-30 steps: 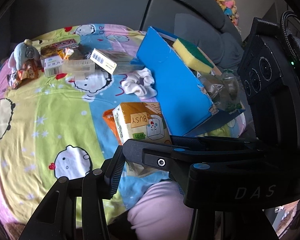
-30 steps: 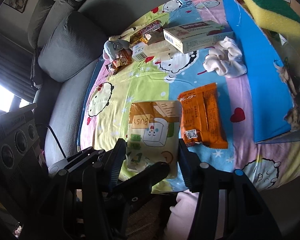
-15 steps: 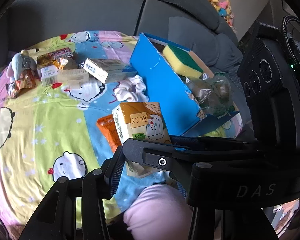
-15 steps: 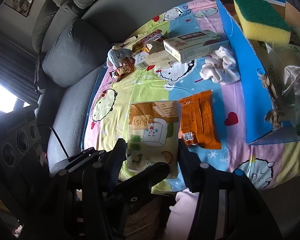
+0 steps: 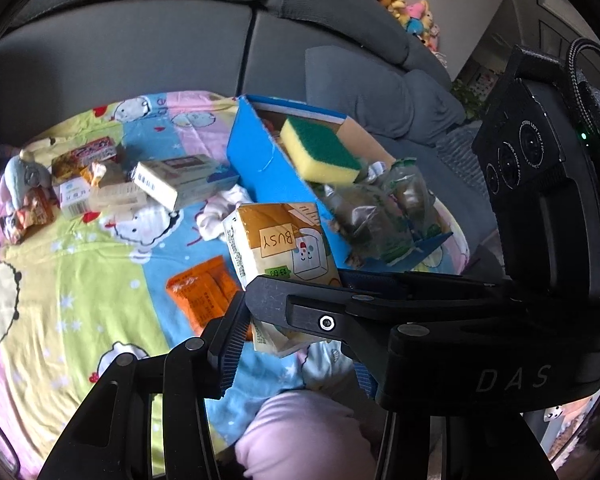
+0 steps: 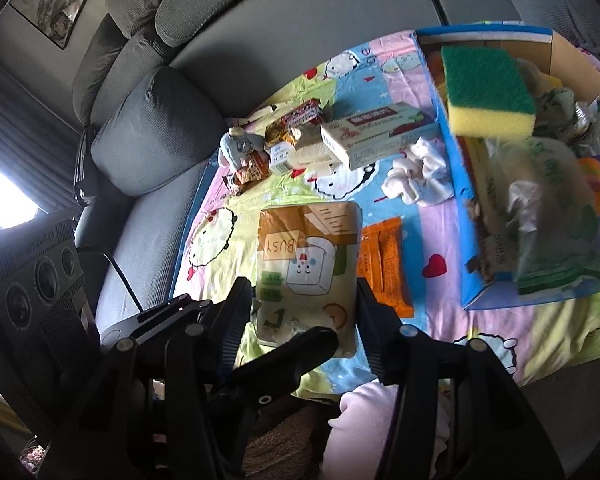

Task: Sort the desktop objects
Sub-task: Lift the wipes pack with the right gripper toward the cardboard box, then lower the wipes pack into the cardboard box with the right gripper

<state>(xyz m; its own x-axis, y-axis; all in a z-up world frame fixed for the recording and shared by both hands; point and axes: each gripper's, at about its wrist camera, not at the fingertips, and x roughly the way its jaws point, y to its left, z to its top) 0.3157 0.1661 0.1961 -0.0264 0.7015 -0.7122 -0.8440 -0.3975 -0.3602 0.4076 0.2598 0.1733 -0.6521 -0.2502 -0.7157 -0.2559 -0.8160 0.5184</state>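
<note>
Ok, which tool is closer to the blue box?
Right. The right tool holds the tissue pack just left of the blue box; the left tool sits farther left.

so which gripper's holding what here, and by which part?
Right gripper is shut on the tan "BUSY" snack packet, pinching its near end across the width. Left gripper holds nothing visible; its own state is unclear.

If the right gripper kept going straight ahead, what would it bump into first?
Nothing new at first: the right gripper already has the BUSY tissue pack between its fingers. Beyond it, probably the small boxes, though depth is unclear.
</note>
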